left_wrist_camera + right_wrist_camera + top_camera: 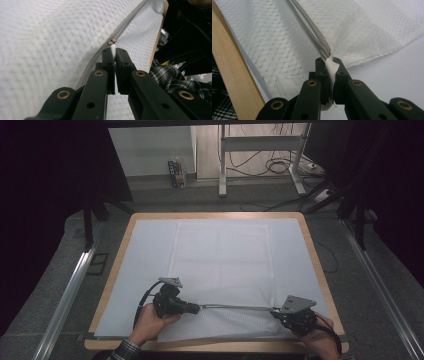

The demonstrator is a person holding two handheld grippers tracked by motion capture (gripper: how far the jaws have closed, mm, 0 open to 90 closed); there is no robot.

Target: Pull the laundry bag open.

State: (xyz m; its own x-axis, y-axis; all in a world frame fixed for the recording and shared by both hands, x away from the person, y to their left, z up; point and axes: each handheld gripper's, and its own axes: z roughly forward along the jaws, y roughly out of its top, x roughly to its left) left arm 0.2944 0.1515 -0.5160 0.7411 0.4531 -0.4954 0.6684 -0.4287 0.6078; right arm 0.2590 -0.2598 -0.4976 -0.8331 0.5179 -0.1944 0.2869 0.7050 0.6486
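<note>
Here, zipper pull (113,47) between left gripper (115,51) fingers (108,58), pinched.

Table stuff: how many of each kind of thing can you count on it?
Grippers: 2, left gripper and right gripper
White mesh bag with a grey zipper: 1
Pale mat over the wooden table: 1
Total: 4

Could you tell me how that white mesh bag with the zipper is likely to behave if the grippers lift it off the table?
The white mesh bag would probably sag and drape: its thin fabric already puckers near the right gripper. It looks light for its size, being see-through mesh. The grey zipper, stretched between both grippers, should be the firmest line; the left gripper pinches its small white pull.
</note>
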